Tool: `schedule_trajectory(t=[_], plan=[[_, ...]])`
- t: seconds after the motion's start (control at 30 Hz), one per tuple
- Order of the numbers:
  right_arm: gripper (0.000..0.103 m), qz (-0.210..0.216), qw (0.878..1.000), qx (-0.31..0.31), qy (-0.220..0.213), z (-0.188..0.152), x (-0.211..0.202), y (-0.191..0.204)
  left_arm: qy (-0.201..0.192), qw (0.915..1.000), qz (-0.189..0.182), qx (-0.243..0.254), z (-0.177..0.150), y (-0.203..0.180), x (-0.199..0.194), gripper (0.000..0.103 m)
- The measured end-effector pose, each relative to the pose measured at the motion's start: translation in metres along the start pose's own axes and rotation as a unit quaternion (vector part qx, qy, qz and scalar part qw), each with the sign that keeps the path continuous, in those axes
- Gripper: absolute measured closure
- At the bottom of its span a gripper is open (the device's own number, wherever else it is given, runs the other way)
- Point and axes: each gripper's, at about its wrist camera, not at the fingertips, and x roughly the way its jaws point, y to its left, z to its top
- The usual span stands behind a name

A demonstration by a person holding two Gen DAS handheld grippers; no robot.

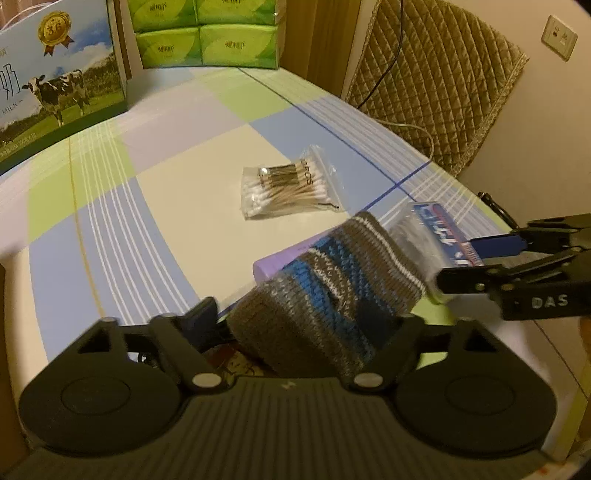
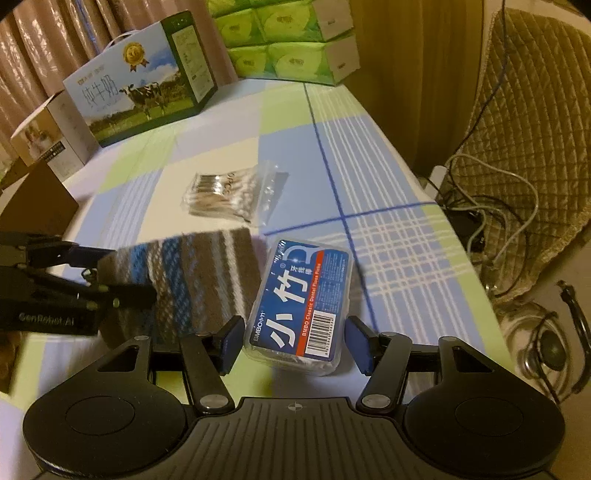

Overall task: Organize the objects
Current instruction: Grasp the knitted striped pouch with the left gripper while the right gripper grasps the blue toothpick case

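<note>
Left wrist view: the left claw (image 1: 314, 317) straddles a brown, blue and white striped knitted sock (image 1: 325, 288), its arms at both sides of the knit; whether the pads press it cannot be told, since the fabric hides the tips. The sock lies over a lilac flat box (image 1: 273, 264) on the worktop (image 1: 177, 206), which is covered by a checked cloth of blue, green and cream. Just beside the sock's far end sits a clear plastic case of dental floss picks with a blue label (image 1: 439, 236), and the right claw (image 1: 476, 266) reaches in around it from the right. Farther off lies a clear zip bag of wooden cotton swabs (image 1: 288, 184). At the back stand a milk carton printed with a cow (image 1: 55, 85) and green tissue packs (image 1: 207, 33).

Right wrist view: the right claw (image 2: 291, 343) has its blue pads (image 2: 229, 343) apart, close at either side of the floss pick case (image 2: 299, 302), seemingly not quite touching. The sock (image 2: 184, 280) lies just left, touching the case, with the left claw (image 2: 110, 273) at its left end. The swab bag (image 2: 229, 195) lies beyond.
</note>
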Motion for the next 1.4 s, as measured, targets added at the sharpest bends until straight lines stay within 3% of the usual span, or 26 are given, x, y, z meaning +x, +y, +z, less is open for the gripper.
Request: schedule_trajectory(t=[0.13, 0.2, 0.23, 0.47, 0.6, 0.83, 0.97, 1.03, 1.07, 1.1, 1.17, 1.2, 1.33, 1.4], plan=[[0.046, -0.005, 1.000, -0.001, 0.006, -0.009, -0.010, -0.005, 0.000, 0.9999, 0.004, 0.016, -0.002, -0.008, -0.005, 0.063], [0.046, -0.009, 1.000, -0.007, 0.010, -0.014, -0.015, -0.005, -0.011, 0.9999, 0.000, 0.013, -0.002, -0.011, -0.014, 0.081], [0.046, -0.010, 1.000, -0.011, 0.012, -0.018, -0.018, -0.004, -0.015, 0.9998, -0.003, 0.009, -0.003, -0.012, -0.019, 0.085], [0.046, -0.005, 0.999, -0.028, 0.026, -0.038, -0.034, -0.003, -0.021, 0.9990, -0.018, -0.034, -0.028, -0.026, -0.050, 0.089], [0.046, 0.003, 0.998, -0.041, 0.038, -0.051, -0.044, 0.002, -0.012, 0.9959, -0.034, -0.083, -0.058, -0.030, -0.068, 0.090], [0.046, 0.014, 0.997, -0.057, 0.056, -0.076, -0.061, 0.006, 0.031, 0.9952, -0.041, -0.083, -0.109, -0.045, -0.093, 0.090], [0.046, 0.011, 0.997, -0.055, 0.057, -0.087, -0.069, 0.006, 0.034, 0.9966, -0.042, -0.062, -0.120, -0.050, -0.100, 0.075], [0.046, 0.007, 0.997, -0.055, 0.057, -0.090, -0.073, 0.006, 0.025, 0.9981, -0.042, -0.039, -0.118, -0.055, -0.101, 0.054], [0.046, 0.006, 0.997, -0.055, 0.057, -0.093, -0.075, 0.007, 0.018, 0.9988, -0.040, -0.023, -0.116, -0.058, -0.101, 0.038], [0.046, 0.005, 0.997, -0.053, 0.056, -0.095, -0.076, 0.006, 0.010, 0.9991, -0.039, -0.009, -0.115, -0.060, -0.102, 0.031], [0.046, 0.003, 0.997, -0.048, 0.055, -0.099, -0.079, 0.006, -0.001, 0.9985, -0.038, 0.039, -0.111, -0.068, -0.098, 0.028], [0.046, 0.001, 0.998, -0.045, 0.054, -0.101, -0.081, 0.005, -0.002, 0.9969, -0.040, 0.068, -0.108, -0.073, -0.095, 0.020], [0.046, -0.005, 0.998, -0.029, 0.047, -0.108, -0.088, 0.001, -0.004, 0.9849, -0.041, 0.168, -0.099, -0.090, -0.074, 0.016], [0.033, -0.010, 0.999, -0.018, 0.039, -0.110, -0.090, -0.002, 0.000, 0.9773, -0.045, 0.207, -0.094, -0.097, -0.063, 0.011]])
